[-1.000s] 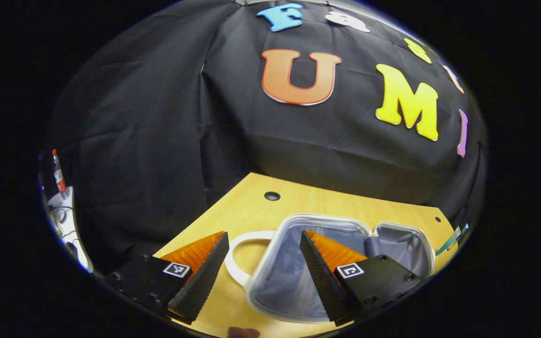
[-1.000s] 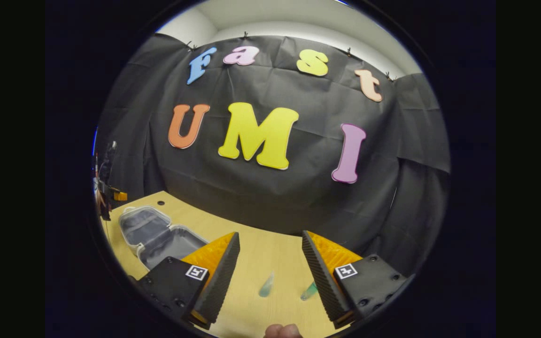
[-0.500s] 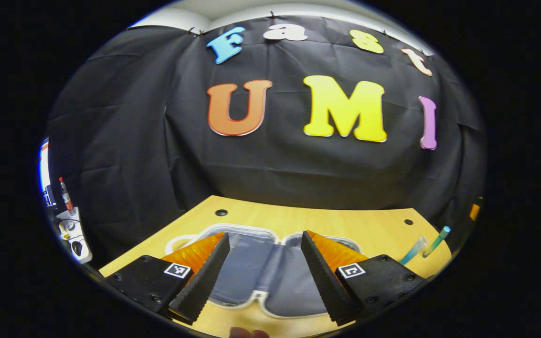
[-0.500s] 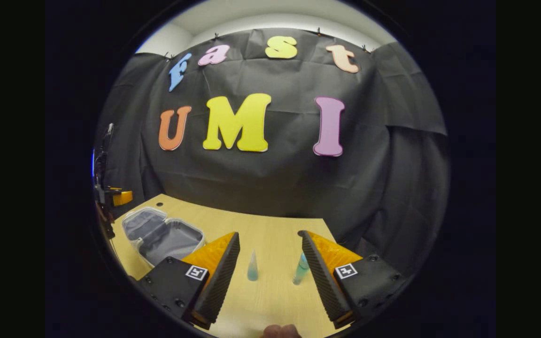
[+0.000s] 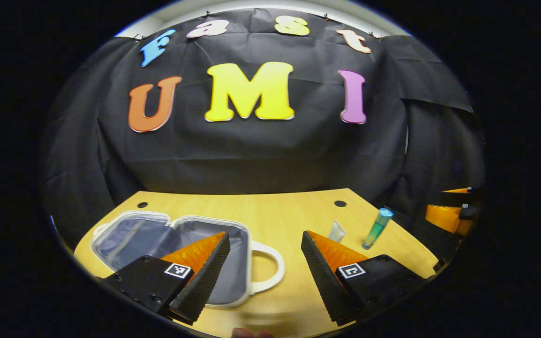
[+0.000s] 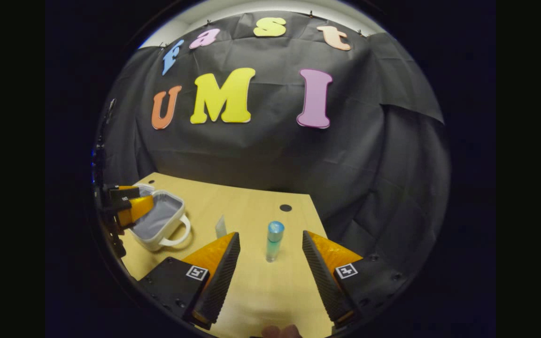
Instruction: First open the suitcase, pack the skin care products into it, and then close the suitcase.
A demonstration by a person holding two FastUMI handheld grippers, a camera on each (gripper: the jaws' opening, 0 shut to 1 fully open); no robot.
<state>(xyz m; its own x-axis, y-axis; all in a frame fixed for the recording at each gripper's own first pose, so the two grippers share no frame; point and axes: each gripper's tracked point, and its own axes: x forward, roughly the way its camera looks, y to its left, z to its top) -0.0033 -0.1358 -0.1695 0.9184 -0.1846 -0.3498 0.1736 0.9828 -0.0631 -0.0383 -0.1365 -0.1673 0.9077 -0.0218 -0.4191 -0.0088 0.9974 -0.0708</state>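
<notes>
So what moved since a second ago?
Both claws swung round. The right claw now lines up on the standing blue-green bottle, which shows between its fingers. The left claw turned off the suitcase toward its handle side. Nothing was grabbed. The suitcase stays open, and the bottle and small tube stay on the table.

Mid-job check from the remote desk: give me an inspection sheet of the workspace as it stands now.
Surface: wooden table, two round holes near its far edge.
Job's things: suitcase lies open, grey lining bare, white handle toward the products; a capped bottle stands upright; a small clear tube stands beside it, apart. Neither is packed yet.
Clutter: nothing seen.
Grippers: left tool open, over the suitcase's handle side, holding nothing; right tool open, the bottle just ahead between its fingers, untouched.
Cables: nothing seen.
Surroundings: black cloth wall behind the table.
</notes>
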